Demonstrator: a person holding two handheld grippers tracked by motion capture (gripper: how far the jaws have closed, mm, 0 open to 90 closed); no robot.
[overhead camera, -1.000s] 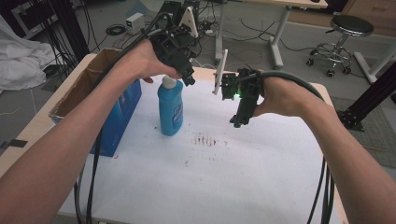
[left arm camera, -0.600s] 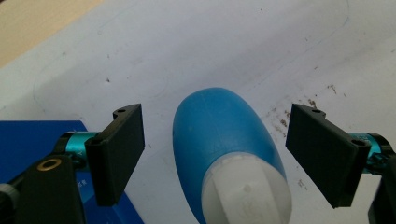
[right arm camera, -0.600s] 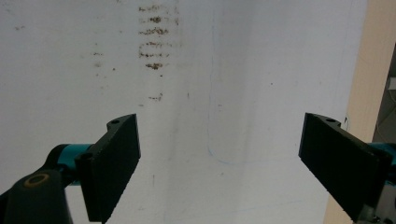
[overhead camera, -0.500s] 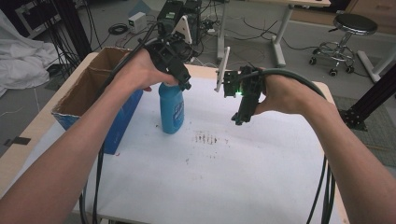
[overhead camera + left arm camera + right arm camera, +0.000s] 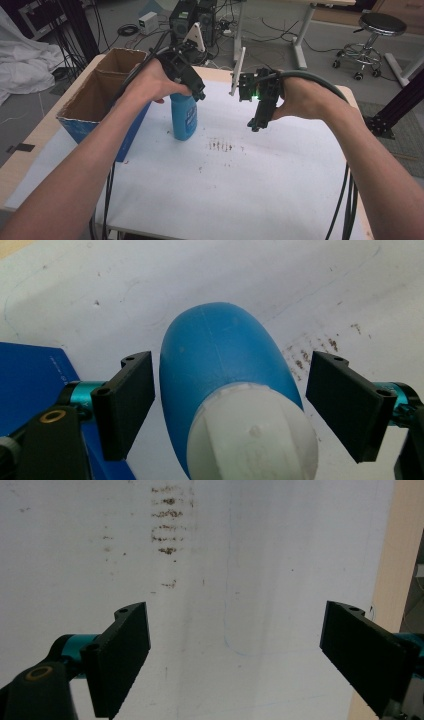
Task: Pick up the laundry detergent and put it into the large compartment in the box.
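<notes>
A blue bottle (image 5: 184, 120) stands upright on the white table cover, beside a cardboard box. My left gripper (image 5: 199, 95) is right over its top, held from above. In the left gripper view the bottle (image 5: 220, 350) and its white cap (image 5: 252, 435) sit between the two jaws of the left gripper (image 5: 232, 365), which is open, with a gap on each side. My right gripper (image 5: 255, 125) hovers to the right of the bottle, pointing down. The right gripper (image 5: 235, 615) is open over bare cover, with nothing between its jaws.
An open cardboard box (image 5: 95, 100) with blue sides stands at the table's left, close to the bottle. Brown stains (image 5: 220, 146) mark the white cover (image 5: 250, 190) near the middle. The table's wooden right edge (image 5: 395, 580) lies beside the right gripper.
My left gripper has come down over the bottle's top, and the white cap is now hidden under it in the high view. The right gripper has hardly moved.
</notes>
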